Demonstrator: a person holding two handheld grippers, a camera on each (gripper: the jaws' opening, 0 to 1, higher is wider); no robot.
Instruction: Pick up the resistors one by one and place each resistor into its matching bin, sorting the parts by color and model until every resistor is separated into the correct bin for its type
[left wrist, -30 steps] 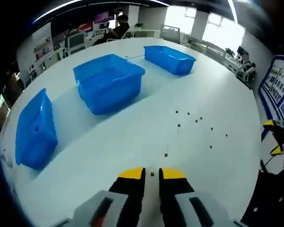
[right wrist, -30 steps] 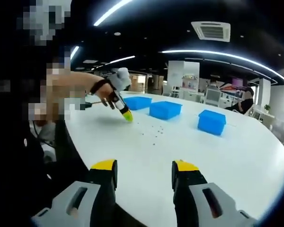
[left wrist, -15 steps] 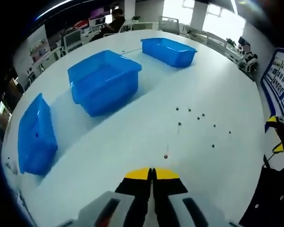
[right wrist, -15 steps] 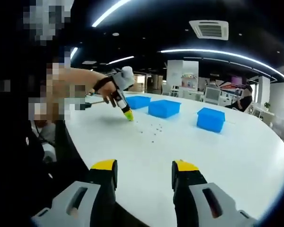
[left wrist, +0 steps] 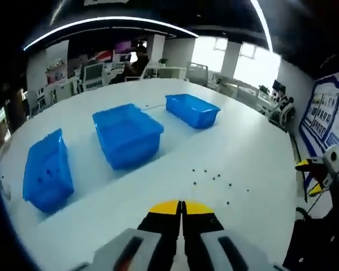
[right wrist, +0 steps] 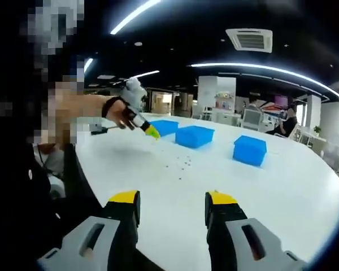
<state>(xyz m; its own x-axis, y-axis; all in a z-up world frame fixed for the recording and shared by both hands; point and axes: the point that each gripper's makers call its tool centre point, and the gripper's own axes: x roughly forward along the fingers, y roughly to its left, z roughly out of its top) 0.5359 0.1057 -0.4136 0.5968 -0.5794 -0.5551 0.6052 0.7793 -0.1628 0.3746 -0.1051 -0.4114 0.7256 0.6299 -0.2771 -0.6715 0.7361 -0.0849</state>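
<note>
My left gripper [left wrist: 181,207] is shut, its yellow tips pressed together above the white table [left wrist: 254,147]; the small resistor they closed on is hidden between them. Several dark resistors [left wrist: 212,178] lie scattered on the table ahead and to the right. Three blue bins stand beyond: a near left bin [left wrist: 45,170], a middle bin [left wrist: 127,135] and a far bin [left wrist: 192,109]. In the right gripper view, my right gripper [right wrist: 173,199] hangs open and empty over the table's near edge. The left gripper [right wrist: 148,130] shows there in a person's hand, lifted above the resistors [right wrist: 181,164].
The right gripper's yellow tips [left wrist: 316,175] show at the table's right edge. The bins [right wrist: 195,136] stand in a row across the table [right wrist: 282,192]. Desks, chairs and a seated person [left wrist: 137,59] are in the background.
The left gripper's jaws closed on a resistor that lay between them, then rose off the table. The right gripper stayed open and nearly still.
</note>
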